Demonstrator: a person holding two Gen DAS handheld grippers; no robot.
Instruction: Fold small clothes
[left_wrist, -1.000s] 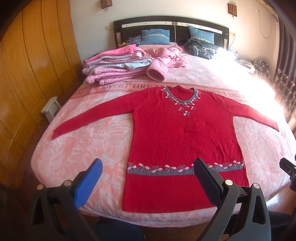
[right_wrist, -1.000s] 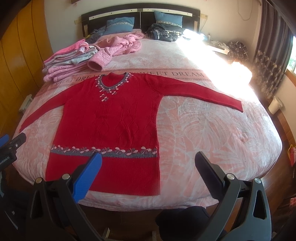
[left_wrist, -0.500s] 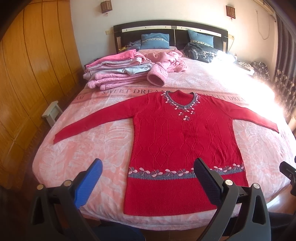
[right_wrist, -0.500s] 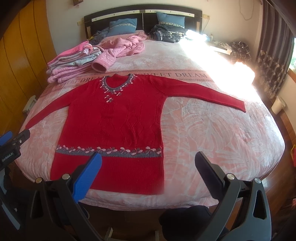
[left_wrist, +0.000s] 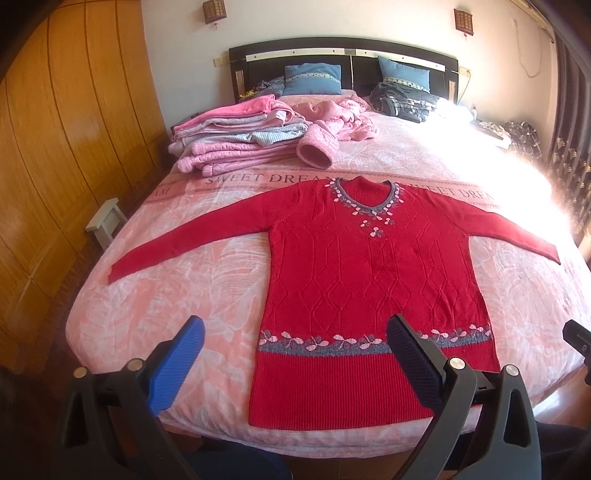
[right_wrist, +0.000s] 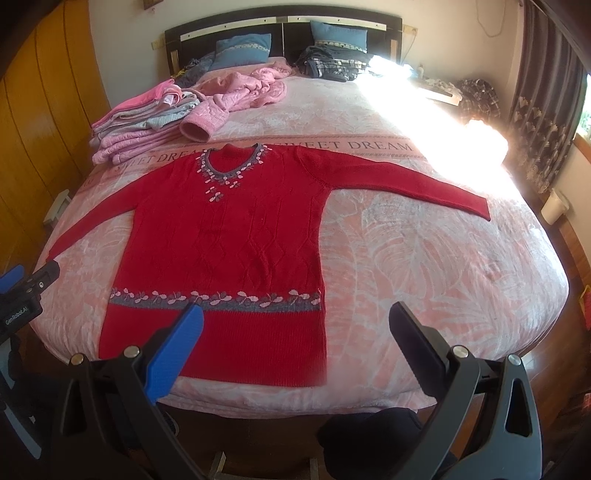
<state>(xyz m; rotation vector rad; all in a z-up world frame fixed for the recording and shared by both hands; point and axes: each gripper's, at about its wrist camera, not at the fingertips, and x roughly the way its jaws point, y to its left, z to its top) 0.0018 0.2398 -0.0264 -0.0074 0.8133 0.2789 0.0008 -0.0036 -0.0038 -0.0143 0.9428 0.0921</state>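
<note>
Wide apart on both tools, clamping nothing, touching nothing: left gripper (left_wrist: 295, 350) poised off the foot edge of the bed (left_wrist: 155, 317), blue pad (left_wrist: 177, 365) over bare coverlet and dark pad (left_wrist: 413, 362) in line with the sweater's hem; right gripper (right_wrist: 295, 341) likewise gaping off the same edge, blue pad (right_wrist: 173, 350) before the hem band, dark pad (right_wrist: 417, 347) over empty coverlet toward the right side. Held back and spread, presumably to leave either hem corner or a sleeve free to be taken first. Just beyond, flat and face up near the foot edge: red sweater (left_wrist: 369, 280), hem parallel to that edge, collar toward the headboard, body left of the bed's middle as seen from the right wrist. Both sleeves stretched out sideways, left cuff (left_wrist: 114, 273) near the left edge, right cuff (right_wrist: 480, 208) well out toward the right edge. Laid out smooth and symmetrical, probably so that sleeves can be brought in over the body before folding up from the hem; no fold made yet. Farther on, by the left edge toward the head: stack of folded pink and grey clothes (left_wrist: 229, 147), apparently finished pieces. Beside it, crumpled and unfolded: pink quilted jacket (left_wrist: 332, 129), one sleeve opening facing the foot. At the head end, near the pillows: dark heap of clothes (left_wrist: 402, 99). Strong sunlight washing out the right head corner, details there unreadable.
</note>
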